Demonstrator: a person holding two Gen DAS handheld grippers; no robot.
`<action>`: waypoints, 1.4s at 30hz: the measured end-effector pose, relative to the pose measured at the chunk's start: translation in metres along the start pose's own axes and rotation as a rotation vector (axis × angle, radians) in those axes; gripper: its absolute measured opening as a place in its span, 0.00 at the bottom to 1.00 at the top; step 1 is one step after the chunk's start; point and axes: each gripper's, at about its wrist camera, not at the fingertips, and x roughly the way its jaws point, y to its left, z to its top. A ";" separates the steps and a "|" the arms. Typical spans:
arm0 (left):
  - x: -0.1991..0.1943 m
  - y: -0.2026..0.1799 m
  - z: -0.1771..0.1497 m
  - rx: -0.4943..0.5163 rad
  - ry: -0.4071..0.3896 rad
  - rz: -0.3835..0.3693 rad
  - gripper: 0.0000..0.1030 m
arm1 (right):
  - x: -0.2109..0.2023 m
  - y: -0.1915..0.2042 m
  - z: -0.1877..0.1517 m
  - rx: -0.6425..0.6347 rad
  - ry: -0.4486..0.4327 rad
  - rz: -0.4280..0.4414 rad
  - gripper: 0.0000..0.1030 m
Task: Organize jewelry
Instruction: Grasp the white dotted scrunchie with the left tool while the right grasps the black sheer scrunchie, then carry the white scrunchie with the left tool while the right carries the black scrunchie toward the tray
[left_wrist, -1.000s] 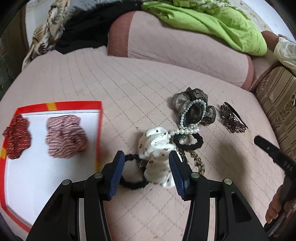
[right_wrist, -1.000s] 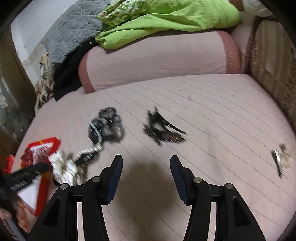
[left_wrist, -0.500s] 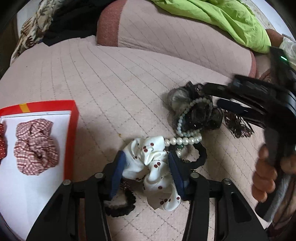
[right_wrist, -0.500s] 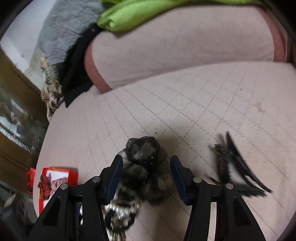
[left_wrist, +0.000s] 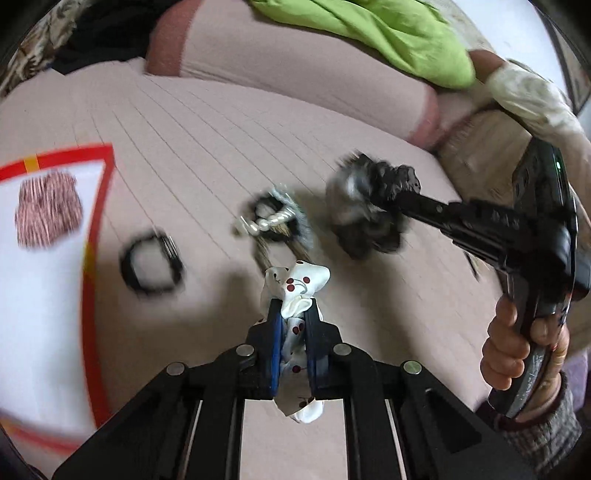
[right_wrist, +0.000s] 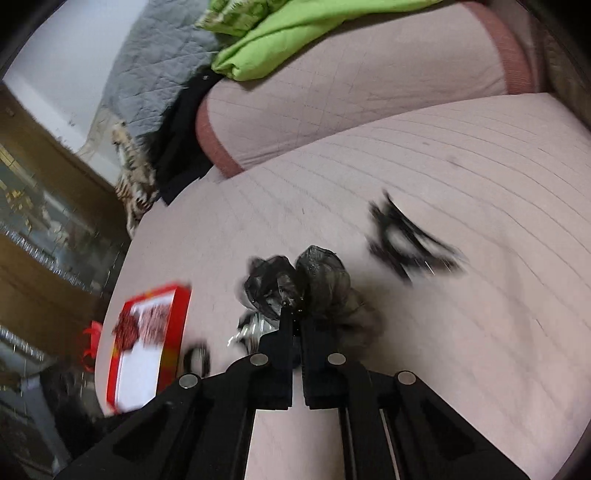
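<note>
Left wrist view: the left gripper (left_wrist: 293, 314) is clenched on a white cherry-print scrunchie (left_wrist: 295, 286), whose cloth bunches out past the blue fingertips (left_wrist: 275, 325) and hangs below them. Ahead and to the left of the jaws a black hair tie (left_wrist: 151, 266) lies on the pink quilted bed (left_wrist: 207, 129). Straight ahead, blurred, sit a pearl strand (left_wrist: 264, 221) and another black band (left_wrist: 277, 221), touching each other. Further left is a red-rimmed white tray (left_wrist: 98, 206) holding a red checked scrunchie (left_wrist: 48, 210). To the right of the jaws the right gripper (left_wrist: 391, 201), held in the person's hand (left_wrist: 517, 350), grips a black sheer scrunchie (left_wrist: 369, 210).

Right wrist view: the right gripper (right_wrist: 297, 317) is pressed tight on the black sheer scrunchie (right_wrist: 303, 284), which puffs out beyond and to both sides of the jaws. Ahead to the right a black hair clip (right_wrist: 406, 243) lies blurred on the bed (right_wrist: 461, 166). Left of the jaws are the pearl strand (right_wrist: 251, 328), the black hair tie (right_wrist: 195, 360) and the tray (right_wrist: 173, 332), with a dark red scrunchie (right_wrist: 125, 328) beside the checked one (right_wrist: 155, 321).
</note>
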 end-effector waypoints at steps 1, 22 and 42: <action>-0.004 -0.006 -0.011 0.008 0.012 -0.016 0.10 | -0.012 -0.002 -0.013 -0.009 0.004 -0.008 0.04; -0.114 -0.003 -0.092 -0.035 -0.174 0.116 0.10 | -0.123 0.020 -0.126 -0.122 -0.100 -0.096 0.04; -0.175 0.062 -0.108 -0.124 -0.317 0.375 0.11 | -0.097 0.132 -0.141 -0.342 -0.050 0.020 0.04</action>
